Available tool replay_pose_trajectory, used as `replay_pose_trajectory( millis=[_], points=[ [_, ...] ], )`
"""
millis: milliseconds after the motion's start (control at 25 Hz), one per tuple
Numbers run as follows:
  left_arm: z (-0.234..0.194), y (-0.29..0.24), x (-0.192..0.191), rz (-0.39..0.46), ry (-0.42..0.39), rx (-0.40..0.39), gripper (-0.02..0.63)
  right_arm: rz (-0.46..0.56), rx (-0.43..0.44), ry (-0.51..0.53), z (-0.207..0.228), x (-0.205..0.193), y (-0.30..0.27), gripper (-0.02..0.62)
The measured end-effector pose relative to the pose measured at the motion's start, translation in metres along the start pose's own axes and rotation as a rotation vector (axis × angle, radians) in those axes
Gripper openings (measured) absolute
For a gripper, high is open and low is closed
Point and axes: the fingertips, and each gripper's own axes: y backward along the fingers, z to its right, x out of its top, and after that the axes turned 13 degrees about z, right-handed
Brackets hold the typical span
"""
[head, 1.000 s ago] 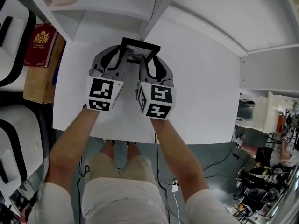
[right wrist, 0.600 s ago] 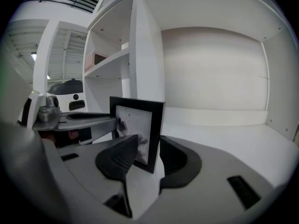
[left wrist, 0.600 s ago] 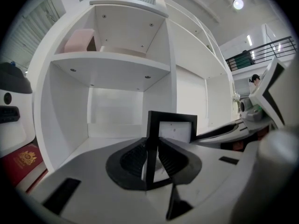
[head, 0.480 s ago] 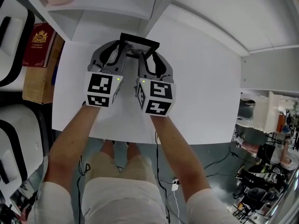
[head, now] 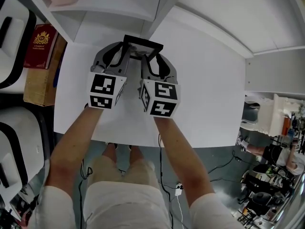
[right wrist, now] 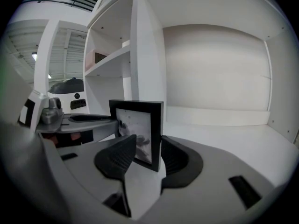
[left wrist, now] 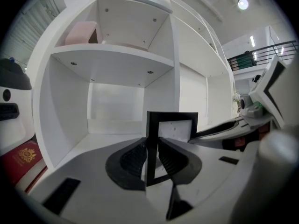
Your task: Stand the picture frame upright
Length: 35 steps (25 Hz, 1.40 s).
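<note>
Letting go cleanly looks like the step in hand: the picture frame (head: 143, 46) already stands upright on the far part of the white table (head: 205, 89), just in front of the shelf unit (left wrist: 117, 55). The right gripper (right wrist: 148, 155) has just been opening its jaws, and the frame's right edge sits between them with a gap showing at the left pad, so that side seems released. The left gripper (left wrist: 152, 155) is clamped on the frame's left edge, steadying it. Doing this well probably means spreading the right jaws wide enough to clear the edge, drawing that gripper straight back toward the near side without brushing the frame, and only then easing the left grip, watching for any lean. Both forearms reach forward side by side from the near edge, and the grippers point away and slightly downward, close together, one on each side edge of the frame.
</note>
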Motion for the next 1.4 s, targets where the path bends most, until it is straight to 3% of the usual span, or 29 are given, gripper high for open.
replay_pose_trajectory(
  millis=[360, 520, 800, 960, 1240, 1400],
  points=[
    [0.002, -0.001, 0.006, 0.001, 0.008, -0.005, 0.091, -0.023, -0.018, -0.033, 0.003, -0.005, 0.002, 0.210],
    [-0.002, 0.000, 0.006, -0.001, 0.021, 0.010, 0.149, -0.016, -0.025, -0.037, 0.006, -0.002, 0.004, 0.218],
    [0.003, 0.012, 0.012, 0.005, 0.018, -0.001, 0.163, -0.012, -0.027, -0.032, 0.005, 0.001, 0.012, 0.209],
    [0.006, 0.027, 0.009, -0.014, 0.017, 0.004, 0.163, -0.027, -0.043, -0.037, 0.009, -0.005, 0.026, 0.166],
    [0.003, 0.064, 0.010, -0.056, 0.026, 0.051, 0.154, -0.035, -0.112, -0.105, 0.026, -0.007, 0.068, 0.021],
    [-0.004, 0.093, 0.017, -0.086, 0.031, 0.103, 0.057, -0.030, -0.131, -0.174, 0.034, -0.001, 0.092, 0.009]
  ],
)
